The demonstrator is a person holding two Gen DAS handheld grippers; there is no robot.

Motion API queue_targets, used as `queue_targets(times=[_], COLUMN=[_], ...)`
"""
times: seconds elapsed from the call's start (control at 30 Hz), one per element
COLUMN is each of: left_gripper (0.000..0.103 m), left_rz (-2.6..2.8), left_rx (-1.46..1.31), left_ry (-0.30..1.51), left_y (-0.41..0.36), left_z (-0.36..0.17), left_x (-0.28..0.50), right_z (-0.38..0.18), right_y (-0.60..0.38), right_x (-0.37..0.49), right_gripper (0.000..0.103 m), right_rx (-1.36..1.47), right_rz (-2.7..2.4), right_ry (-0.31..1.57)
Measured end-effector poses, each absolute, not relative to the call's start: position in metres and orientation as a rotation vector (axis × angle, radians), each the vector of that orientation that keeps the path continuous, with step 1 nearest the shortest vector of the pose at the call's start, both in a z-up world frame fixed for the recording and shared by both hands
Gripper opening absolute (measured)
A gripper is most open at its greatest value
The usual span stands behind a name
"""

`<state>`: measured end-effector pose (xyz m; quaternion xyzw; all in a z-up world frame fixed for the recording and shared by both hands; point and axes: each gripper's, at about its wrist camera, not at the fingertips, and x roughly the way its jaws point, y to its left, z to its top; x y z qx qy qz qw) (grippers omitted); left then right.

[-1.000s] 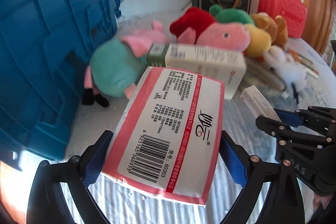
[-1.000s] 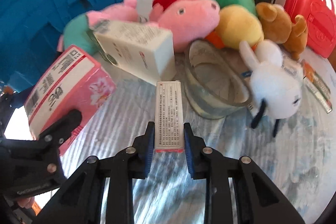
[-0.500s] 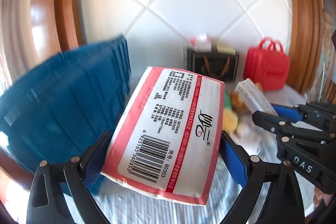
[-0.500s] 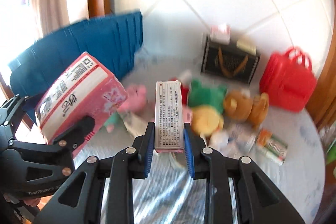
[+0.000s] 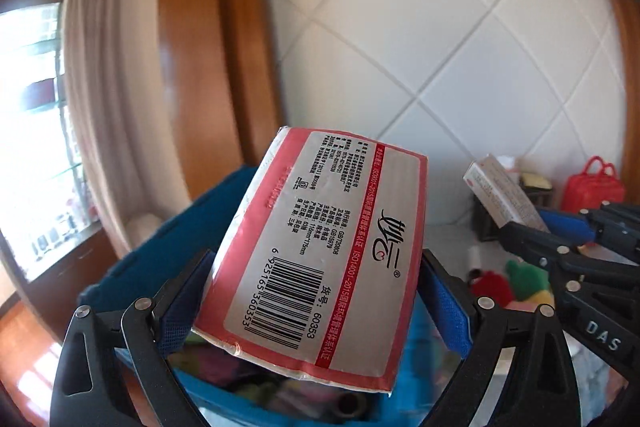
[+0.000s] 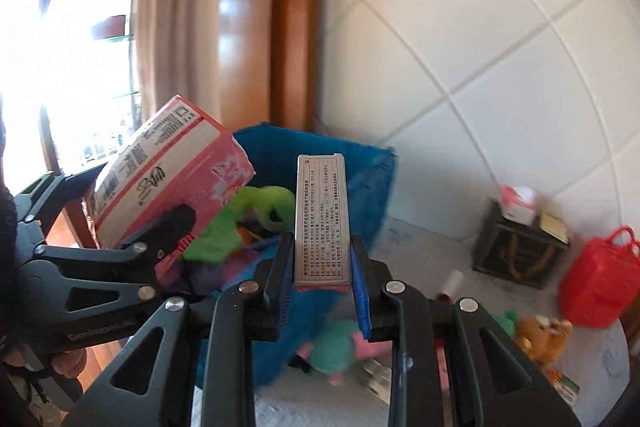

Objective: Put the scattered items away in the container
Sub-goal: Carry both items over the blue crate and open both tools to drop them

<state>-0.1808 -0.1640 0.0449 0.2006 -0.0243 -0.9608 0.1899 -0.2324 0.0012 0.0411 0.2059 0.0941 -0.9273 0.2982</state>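
My left gripper point(image 5: 312, 299) is shut on a pink tissue pack point(image 5: 320, 251), barcode side up, held over the open top of the blue container point(image 5: 160, 255). My right gripper point(image 6: 322, 275) is shut on a slim white carton point(image 6: 322, 219) printed with small text, standing upright above the container's near rim point(image 6: 372, 187). In the right wrist view the tissue pack point(image 6: 168, 171) and the left gripper point(image 6: 160, 239) hover at the left, over a green plush point(image 6: 240, 219) lying inside. In the left wrist view the slim carton point(image 5: 500, 195) shows at the right edge.
On the bed beyond the container lie a teal and pink plush point(image 6: 336, 347), a brown bear plush point(image 6: 540, 339), a black gift bag point(image 6: 516, 255) and a red toy suitcase point(image 6: 596, 283). A curtain point(image 5: 100, 107) and wooden frame stand behind the container. A hand point(image 6: 68, 363) holds the left gripper.
Both grippers have risen from the bed with their loads and now sit above the blue container's open top; the plush pile has dropped to the lower right of both views.
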Motion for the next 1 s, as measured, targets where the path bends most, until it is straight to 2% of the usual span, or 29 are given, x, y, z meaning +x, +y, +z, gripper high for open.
queue_targets(times=[0.17, 0.33, 0.63, 0.67, 0.73, 0.8, 0.93, 0.97, 1.0], left_gripper=[0.098, 0.098, 0.101, 0.101, 0.101, 0.101, 0.101, 0.101, 0.102], left_rz=[-2.649, -2.647, -2.678, -2.681, -2.687, -2.689, -2.685, -2.686, -2.689], left_rx=[0.65, 0.709, 0.767, 0.769, 0.768, 0.767, 0.764, 0.762, 0.76], left_ry=[-0.028, 0.006, 0.044, 0.039, 0.033, 0.028, 0.023, 0.023, 0.024], left_y=[-0.238, -0.283, -0.301, -0.302, -0.293, -0.29, -0.289, -0.29, -0.289], left_z=[0.027, 0.012, -0.002, -0.002, -0.002, -0.003, -0.002, -0.002, -0.001], left_x=[-0.19, -0.196, -0.201, -0.2, -0.197, -0.192, -0.189, -0.188, -0.187], right_z=[0.03, 0.016, 0.016, 0.017, 0.016, 0.016, 0.016, 0.017, 0.017], right_y=[-0.085, -0.127, -0.138, -0.137, -0.136, -0.135, -0.132, -0.13, -0.127], right_x=[-0.245, -0.258, -0.266, -0.265, -0.264, -0.262, -0.255, -0.254, -0.252], right_gripper=[0.026, 0.026, 0.027, 0.029, 0.049, 0.056, 0.059, 0.063, 0.072], right_rx=[0.595, 0.662, 0.734, 0.741, 0.75, 0.744, 0.733, 0.734, 0.734], right_rz=[-2.393, -2.384, -2.441, -2.442, -2.451, -2.461, -2.47, -2.476, -2.486], right_ry=[0.283, 0.317, 0.318, 0.317, 0.311, 0.314, 0.314, 0.313, 0.313])
